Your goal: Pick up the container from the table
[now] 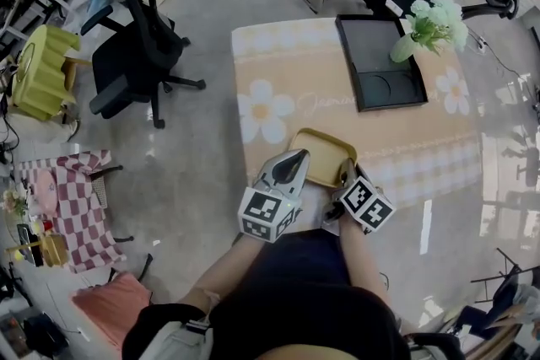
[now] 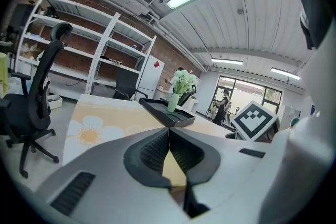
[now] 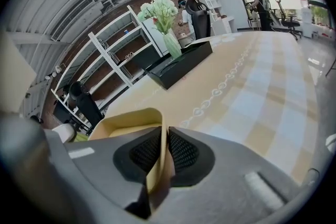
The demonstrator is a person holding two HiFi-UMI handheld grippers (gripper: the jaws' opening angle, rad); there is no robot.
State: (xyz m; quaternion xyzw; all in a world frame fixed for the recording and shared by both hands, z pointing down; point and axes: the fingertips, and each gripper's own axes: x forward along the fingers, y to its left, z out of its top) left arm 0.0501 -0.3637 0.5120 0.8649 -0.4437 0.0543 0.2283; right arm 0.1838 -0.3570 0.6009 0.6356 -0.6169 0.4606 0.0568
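A shallow yellow container (image 1: 323,154) is at the near edge of the flower-print tabletop (image 1: 439,139), caught between two tools. The right hand-held gripper (image 3: 164,131) pinches the container's right wall, with the thin yellow rim pressed between its ribbed pads. The left hand-held gripper (image 2: 169,132) is at the container's left side with its jaw tips together. A yellow sliver shows between the pads just behind the tips, so it appears clamped on the wall there, though little of that wall is visible. Both tools hide the container's near rim, and whether its base rests on the tabletop cannot be told. Well beyond the jaws stand a black tray (image 1: 380,63) and, just beside it, a vase of pale flowers (image 1: 430,25).
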